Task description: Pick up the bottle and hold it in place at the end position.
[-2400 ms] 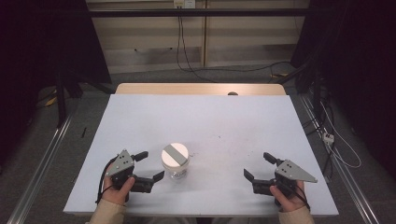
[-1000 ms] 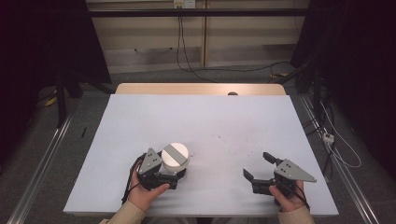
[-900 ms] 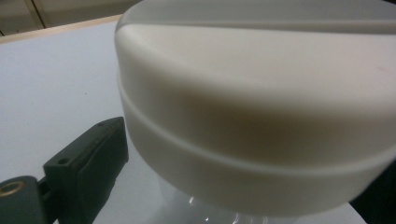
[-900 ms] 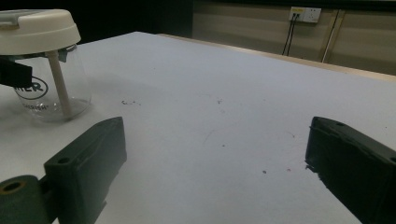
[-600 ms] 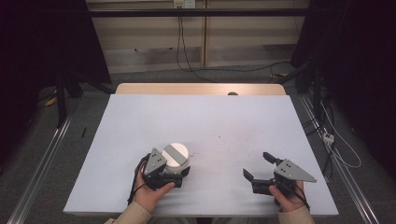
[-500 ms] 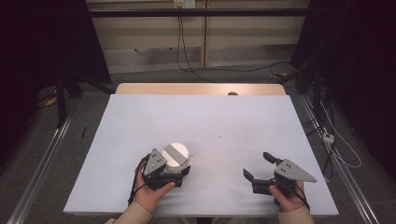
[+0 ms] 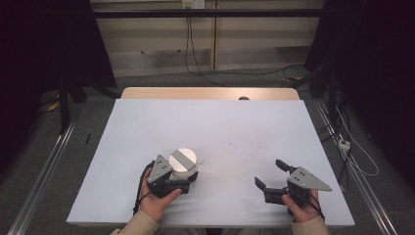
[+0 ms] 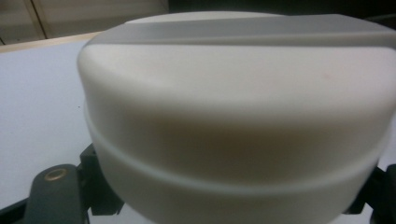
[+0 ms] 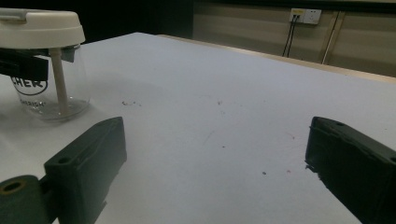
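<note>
The big pale table (image 7: 215, 142) takes up the middle of the high view, a wooden strip along its far edge, and the dark floor with trailing cables (image 7: 205, 54) runs off toward the top of the frame. Down at the lower left of centre stands the jar (image 7: 183, 164), a clear-walled container with a broad cream lid (image 7: 183, 159) crossed by a grey band, upright on the table. In the right gripper view the jar sits at the upper left, its glass wall (image 9: 51, 93) showing dark lettering and a pale stick inside. The left gripper (image 7: 188, 178) is right up against it from the lower left: its jaws have just been closing and now clamp the jar below the lid, which looms large in the left gripper view with the lid (image 8: 233, 93) across the frame and black jaw tips poking out at both lower corners. Over at the lower right, well apart from the jar, the right gripper (image 7: 271, 175) rests low in the person's hand, jaws spread wide with bare table between them. A few small dark specks (image 9: 128, 103) dot the surface near the jar.
</note>
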Demonstrator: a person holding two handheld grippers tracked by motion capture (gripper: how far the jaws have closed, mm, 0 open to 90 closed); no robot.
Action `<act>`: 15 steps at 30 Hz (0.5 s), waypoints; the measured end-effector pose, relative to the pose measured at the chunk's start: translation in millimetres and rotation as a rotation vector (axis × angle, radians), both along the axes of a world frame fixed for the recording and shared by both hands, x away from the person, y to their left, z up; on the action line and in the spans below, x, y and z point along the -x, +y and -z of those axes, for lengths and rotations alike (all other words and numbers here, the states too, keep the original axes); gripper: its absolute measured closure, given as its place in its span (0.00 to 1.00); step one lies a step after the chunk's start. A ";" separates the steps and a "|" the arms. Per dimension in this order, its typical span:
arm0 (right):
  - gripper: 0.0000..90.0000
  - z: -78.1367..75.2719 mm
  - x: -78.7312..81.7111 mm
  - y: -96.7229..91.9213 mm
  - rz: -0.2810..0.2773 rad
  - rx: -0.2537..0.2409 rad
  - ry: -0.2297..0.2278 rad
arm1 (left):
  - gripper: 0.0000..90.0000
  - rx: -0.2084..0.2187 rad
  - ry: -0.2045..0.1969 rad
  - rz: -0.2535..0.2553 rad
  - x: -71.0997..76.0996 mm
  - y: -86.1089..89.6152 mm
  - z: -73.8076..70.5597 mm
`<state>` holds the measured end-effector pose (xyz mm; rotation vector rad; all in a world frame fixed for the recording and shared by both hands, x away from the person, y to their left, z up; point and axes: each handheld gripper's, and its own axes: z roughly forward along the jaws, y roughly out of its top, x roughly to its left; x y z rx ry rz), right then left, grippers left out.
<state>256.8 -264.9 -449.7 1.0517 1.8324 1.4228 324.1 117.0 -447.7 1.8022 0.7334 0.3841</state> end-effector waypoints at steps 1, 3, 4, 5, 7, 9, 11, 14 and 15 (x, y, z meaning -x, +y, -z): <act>0.06 -0.1 0.0 0.0 0.000 -0.001 0.000 | 0.20 -0.001 -0.012 0.000 0.1 0.0 -0.8; 0.06 -0.2 -0.1 0.1 0.000 0.001 -0.001 | 0.20 0.004 -0.028 0.005 0.3 0.1 -3.2; 0.06 -0.2 -0.2 0.1 -0.001 0.001 -0.002 | 0.20 0.004 -0.037 0.006 0.2 0.2 -4.6; 0.06 -0.3 -0.3 0.2 -0.001 0.001 -0.003 | 0.20 0.008 -0.044 0.006 0.2 -0.1 -5.7; 0.06 -0.3 -0.4 0.2 0.000 0.002 -0.004 | 0.20 0.005 -0.053 0.005 -0.7 0.5 -7.5; 0.06 -0.3 -0.5 0.2 0.000 0.002 -0.005 | 0.20 0.009 -0.051 -0.001 -2.2 1.1 -8.7; 0.06 -0.4 -0.6 0.3 0.000 0.002 -0.006 | 0.20 0.019 -0.048 -0.007 -5.0 1.1 -9.6; 0.06 -0.6 -0.9 0.5 0.001 0.002 -0.007 | 0.20 0.023 -0.052 -0.016 -9.8 0.0 -10.8; 0.06 -0.6 -1.0 0.6 0.001 0.002 -0.007 | 0.20 0.024 -0.052 -0.018 -11.5 -0.4 -11.4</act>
